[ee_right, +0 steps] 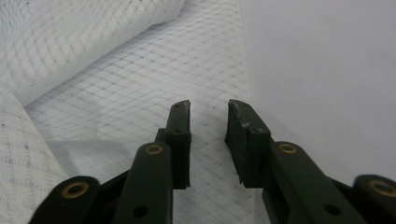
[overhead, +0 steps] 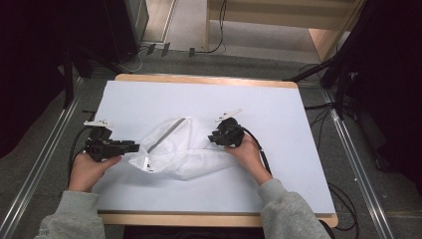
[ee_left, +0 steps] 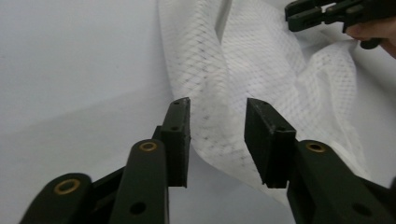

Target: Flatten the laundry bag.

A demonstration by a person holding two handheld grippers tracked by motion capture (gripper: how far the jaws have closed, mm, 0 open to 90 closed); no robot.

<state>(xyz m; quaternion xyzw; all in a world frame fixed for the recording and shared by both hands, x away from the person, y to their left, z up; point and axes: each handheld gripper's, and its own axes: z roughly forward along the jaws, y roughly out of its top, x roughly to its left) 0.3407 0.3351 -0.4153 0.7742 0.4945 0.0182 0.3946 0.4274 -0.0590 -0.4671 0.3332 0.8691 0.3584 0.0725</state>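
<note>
- A white mesh bag [overhead: 181,148], probably a laundry net, lies crumpled near the middle of the white table top [overhead: 278,179], in the high view.
- The left gripper [overhead: 130,147] sits at about 9 o'clock from the bag, held in the person's left hand [overhead: 89,169]; its tips are just beside the bag's left edge.
- In the left gripper view, the left gripper [ee_left: 217,126] has its jaws parted with a clear gap and nothing between them; the mesh bag [ee_left: 261,65] lies just beyond and beneath the tips.
- The right gripper [overhead: 215,137] is at about 3 o'clock from the bag's centre, over its right part, held in the right hand [overhead: 247,152].
- In the right gripper view, the right gripper [ee_right: 208,126] has its jaws a little apart, gripping nothing; the mesh [ee_right: 116,93] lies below them. Whether the tips touch the fabric is hard to tell.
- The right gripper also appears at about 1 o'clock in the left gripper view, at the bag's far edge.
</note>
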